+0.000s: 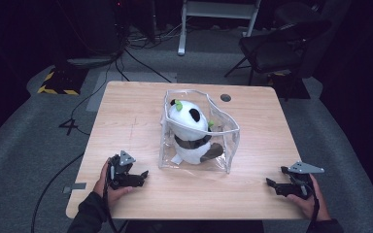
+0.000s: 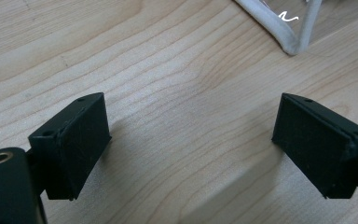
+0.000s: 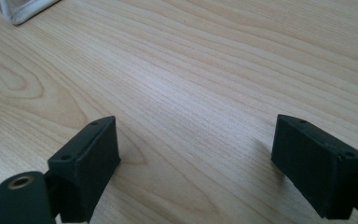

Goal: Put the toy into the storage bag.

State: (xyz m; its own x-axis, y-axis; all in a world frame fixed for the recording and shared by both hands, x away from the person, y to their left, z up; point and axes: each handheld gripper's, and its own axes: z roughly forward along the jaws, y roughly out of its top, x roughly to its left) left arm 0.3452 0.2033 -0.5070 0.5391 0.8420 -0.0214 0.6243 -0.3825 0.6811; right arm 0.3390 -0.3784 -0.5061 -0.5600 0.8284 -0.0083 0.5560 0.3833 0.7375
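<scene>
Both grippers, left (image 1: 143, 175) and right (image 1: 272, 183), rest with jaws apart, flanking the bagged panda (image 1: 190, 130).

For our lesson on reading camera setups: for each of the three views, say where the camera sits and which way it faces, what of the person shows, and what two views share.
High view: above the person's side, looking forward and down on the table; panda in clear bag; both hands, left gripper, right gripper.
Left gripper view: rides the left gripper, looks along open jaws at the wood; bag corner.
Right gripper view: rides the right gripper, open jaws, wood.
Shared: the gripper views both catch a bag corner.
</scene>
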